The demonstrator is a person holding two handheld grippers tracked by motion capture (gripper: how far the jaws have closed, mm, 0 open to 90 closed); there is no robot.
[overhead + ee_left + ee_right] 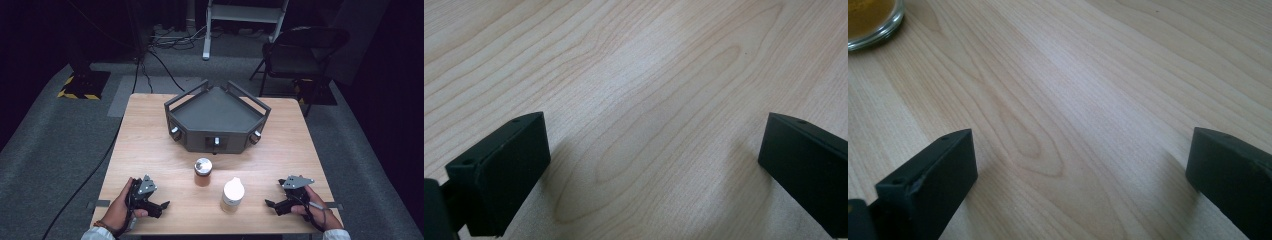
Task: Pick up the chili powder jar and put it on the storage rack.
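Observation:
Two jars stand on the wooden table [150,140]: a brown one with a silver lid [203,171] at the middle, and a pale one with a white lid [233,195] nearer the front. My left gripper [160,206] rests low at the front left, its jaws pointing right, wide open over bare wood [654,165]. At the front right my right gripper [272,206] points left, also wide open with nothing between its jaws [1080,170]. In the right gripper view, the glass base of a jar with amber contents [868,20] sits at the top left corner.
A dark grey angular tray with raised rails [215,107] stands at the back middle of the table, with knobs on its front faces. Beyond the table are a black chair [300,50], cables on the floor and a white frame [245,15].

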